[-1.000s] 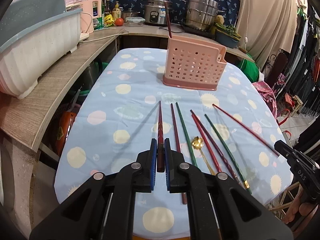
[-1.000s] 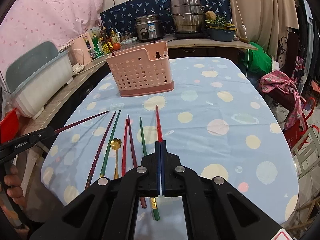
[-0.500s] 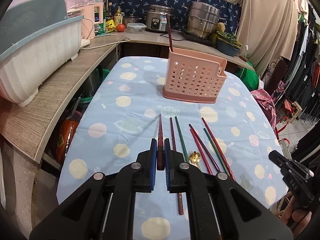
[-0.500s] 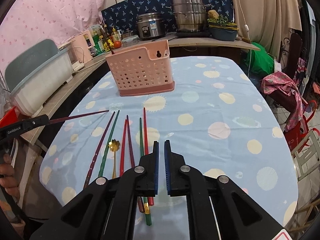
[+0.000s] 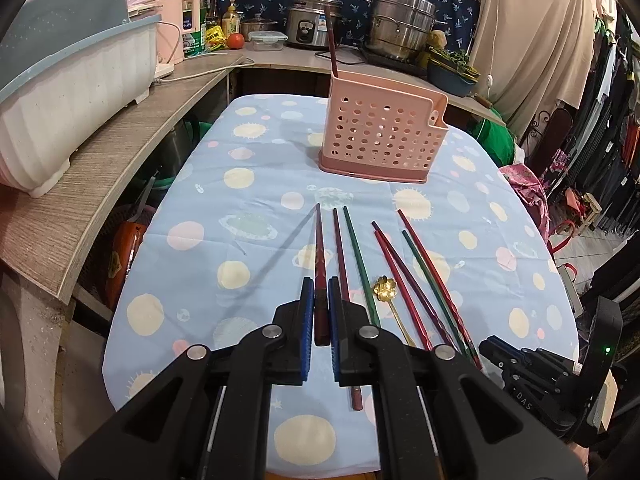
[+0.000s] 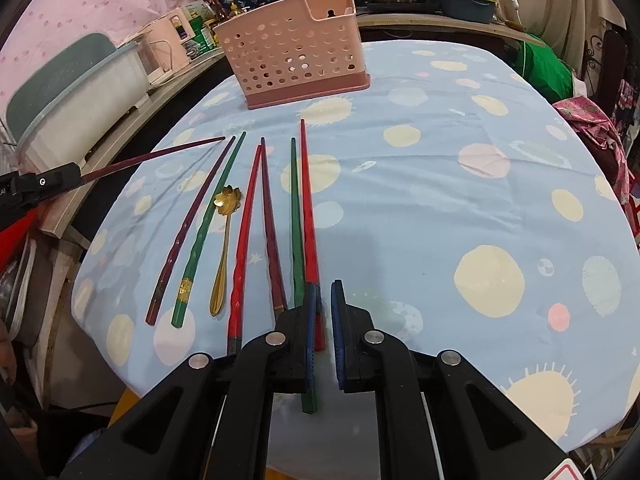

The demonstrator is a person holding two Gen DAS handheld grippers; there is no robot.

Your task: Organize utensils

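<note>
My left gripper is shut on the thick end of a dark maroon chopstick, held above the blue spotted tablecloth. Several red, green and maroon chopsticks and a gold flower spoon lie side by side on the cloth. My right gripper hovers low over the near end of a red chopstick. It is all but shut, with a thin slit between the pads and nothing clamped. The pink perforated basket stands at the far end, and one dark chopstick stands upright in it.
A wooden counter curves along the left with a white dish tub on it. Pots and a rice cooker line the back counter. Clothes hang at the right. The table's near edge is just below both grippers.
My right gripper let go of the red chopstick, which now lies on the cloth beside a green one, and sank toward the table. The left gripper still holds its chopstick.
</note>
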